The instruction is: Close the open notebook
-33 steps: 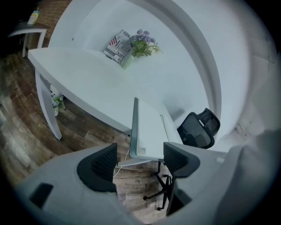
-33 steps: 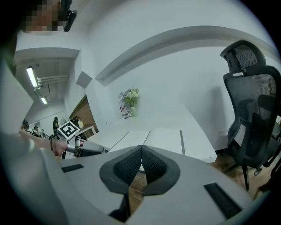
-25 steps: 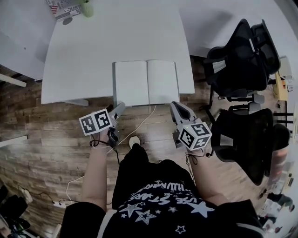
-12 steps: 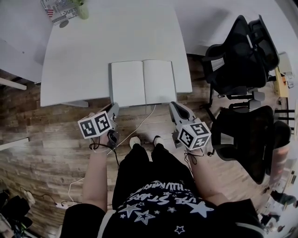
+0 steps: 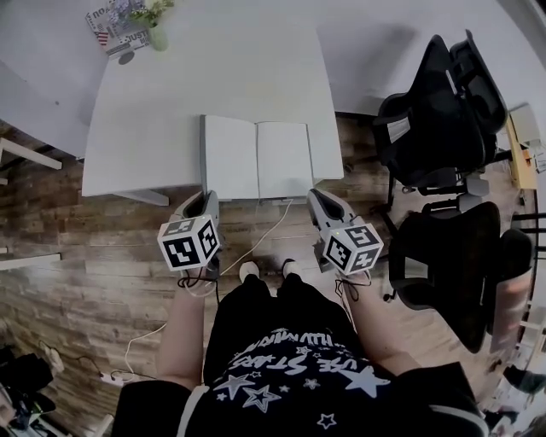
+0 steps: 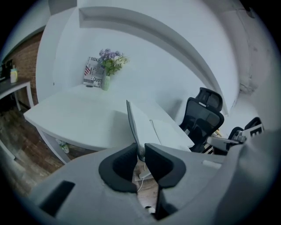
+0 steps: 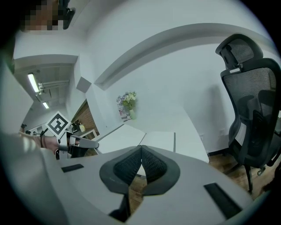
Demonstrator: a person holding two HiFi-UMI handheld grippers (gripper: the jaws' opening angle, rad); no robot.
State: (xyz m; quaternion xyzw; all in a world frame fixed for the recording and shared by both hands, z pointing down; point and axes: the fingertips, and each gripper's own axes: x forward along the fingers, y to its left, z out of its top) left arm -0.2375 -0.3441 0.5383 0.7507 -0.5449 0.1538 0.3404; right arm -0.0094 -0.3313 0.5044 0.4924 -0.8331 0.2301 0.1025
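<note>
The open white notebook (image 5: 277,160) lies at the near edge of the white table (image 5: 213,77). Its left cover (image 6: 137,123) stands lifted, nearly upright, in the left gripper view, while the right half (image 6: 169,132) lies flat. My left gripper (image 5: 207,198) is at the notebook's near left corner, its jaws closing, and the cover's lower edge is pinched between the pads (image 6: 139,156). My right gripper (image 5: 316,198) hovers just off the near right corner, shut with nothing between its pads (image 7: 141,151). The notebook (image 7: 160,140) shows beyond them.
A small vase of flowers (image 5: 156,26) and a printed booklet (image 5: 115,21) stand at the table's far left corner. Two black office chairs (image 5: 435,111) (image 5: 461,256) are to the right. A white cable (image 5: 256,239) runs over the wooden floor below the table edge.
The left gripper has closed on the notebook's near left corner and risen, tipping the left cover up. The right gripper has crept slightly toward the table edge.
</note>
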